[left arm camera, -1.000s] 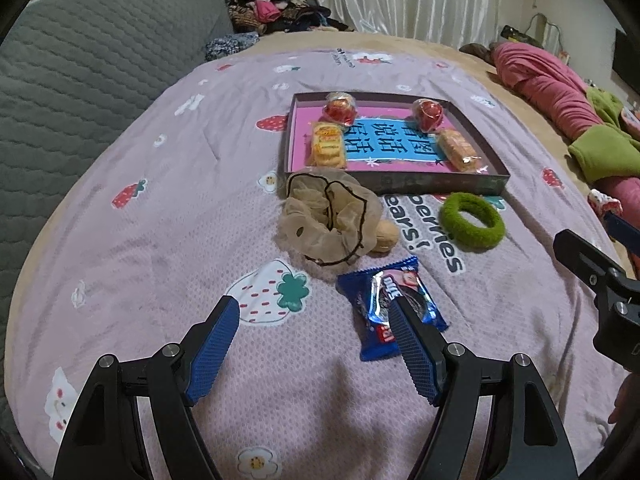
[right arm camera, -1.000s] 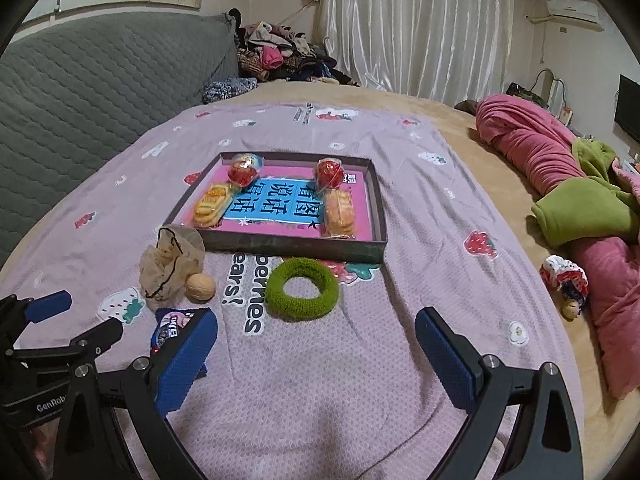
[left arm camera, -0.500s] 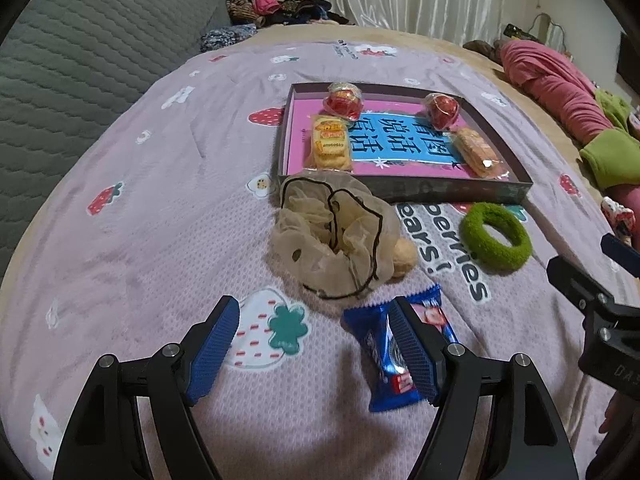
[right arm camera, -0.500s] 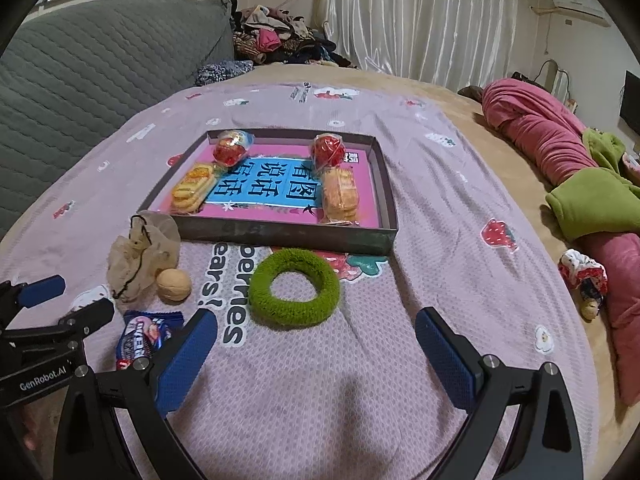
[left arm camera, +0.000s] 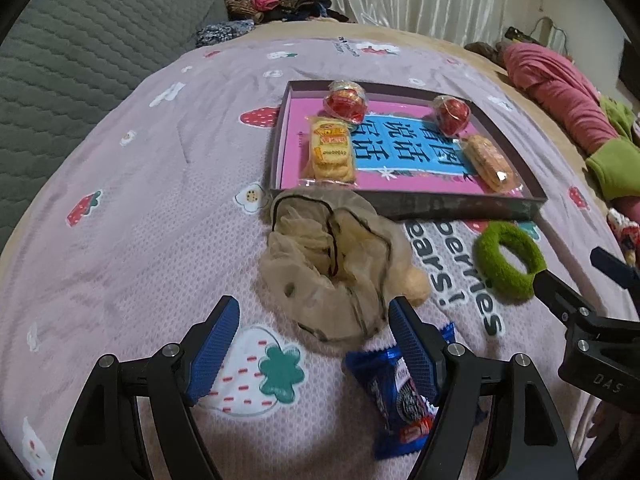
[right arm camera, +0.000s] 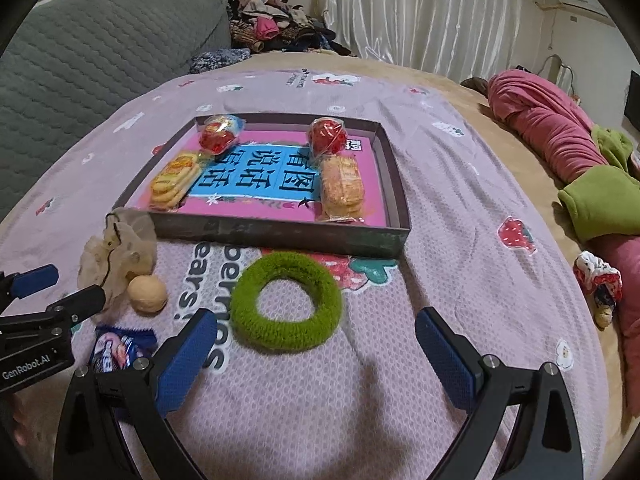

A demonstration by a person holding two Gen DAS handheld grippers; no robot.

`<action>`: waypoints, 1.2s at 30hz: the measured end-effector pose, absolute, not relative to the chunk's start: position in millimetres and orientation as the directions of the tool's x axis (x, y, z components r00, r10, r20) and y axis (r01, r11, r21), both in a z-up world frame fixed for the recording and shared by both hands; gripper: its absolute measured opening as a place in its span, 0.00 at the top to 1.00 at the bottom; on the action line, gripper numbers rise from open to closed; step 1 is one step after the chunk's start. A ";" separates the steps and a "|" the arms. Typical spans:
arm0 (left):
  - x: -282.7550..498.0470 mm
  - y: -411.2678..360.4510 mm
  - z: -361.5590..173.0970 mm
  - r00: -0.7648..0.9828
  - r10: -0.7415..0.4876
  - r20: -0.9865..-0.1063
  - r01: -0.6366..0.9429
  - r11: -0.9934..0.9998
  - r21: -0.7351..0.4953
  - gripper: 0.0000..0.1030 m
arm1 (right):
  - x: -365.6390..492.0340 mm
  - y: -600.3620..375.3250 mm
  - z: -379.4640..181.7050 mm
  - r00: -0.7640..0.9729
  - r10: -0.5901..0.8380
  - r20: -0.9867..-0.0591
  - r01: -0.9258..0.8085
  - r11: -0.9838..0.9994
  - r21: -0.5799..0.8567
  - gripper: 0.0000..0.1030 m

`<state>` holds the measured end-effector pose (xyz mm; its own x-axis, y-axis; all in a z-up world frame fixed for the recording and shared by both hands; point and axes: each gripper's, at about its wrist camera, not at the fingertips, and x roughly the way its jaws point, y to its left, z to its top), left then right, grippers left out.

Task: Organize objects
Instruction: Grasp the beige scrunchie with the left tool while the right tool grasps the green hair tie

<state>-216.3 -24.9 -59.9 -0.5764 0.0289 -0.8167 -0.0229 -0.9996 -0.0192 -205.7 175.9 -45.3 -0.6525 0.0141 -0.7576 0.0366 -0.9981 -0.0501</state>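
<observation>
Left gripper [left arm camera: 314, 338] fingers wide over the beige gauzy scrunchie [left arm camera: 334, 268]; right gripper [right arm camera: 316, 350] fingers wide before the fuzzy green ring scrunchie [right arm camera: 286, 306]. Only the right view shows the round tan walnut [right arm camera: 147, 294] whole.

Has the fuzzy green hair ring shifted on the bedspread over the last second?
No. The fuzzy green hair ring lies beside the same printed lettering; the camera came closer.

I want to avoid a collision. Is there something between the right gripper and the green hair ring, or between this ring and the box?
Nothing visible blocks either path. The right gripper is open, with bare blanket up to the green hair ring. Between the ring and the box lies only blanket; the near wall must be cleared.
</observation>
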 end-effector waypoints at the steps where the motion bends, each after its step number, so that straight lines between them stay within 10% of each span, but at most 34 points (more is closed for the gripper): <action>1: -218.7 -26.7 -59.9 -0.579 0.029 -0.815 -0.017 -1.000 -0.024 0.24 | -207.8 176.9 -47.0 -0.648 0.012 -0.761 0.034 -0.998 -0.044 0.03; 16: -264.8 -40.1 -86.8 -0.553 0.005 -0.833 0.033 -0.999 -0.028 0.24 | -251.0 186.8 -81.6 -0.582 0.061 -0.811 -0.002 -0.997 -0.074 0.03; 27: -284.6 -44.7 -104.5 -0.559 0.019 -0.829 0.050 -0.997 -0.057 0.24 | -267.0 187.3 -95.8 -0.557 -0.010 -0.830 0.047 -0.999 -0.019 0.30; 32: -281.3 -39.7 -100.9 -0.577 0.015 -0.816 0.032 -0.999 -0.041 0.72 | -266.4 184.1 -94.4 -0.567 -0.054 -0.822 0.085 -0.996 0.007 0.53; 36: -278.1 -37.2 -99.7 -0.580 0.023 -0.814 0.014 -0.999 -0.038 0.81 | -262.1 188.7 -90.7 -0.578 -0.090 -0.811 0.092 -0.995 0.045 0.71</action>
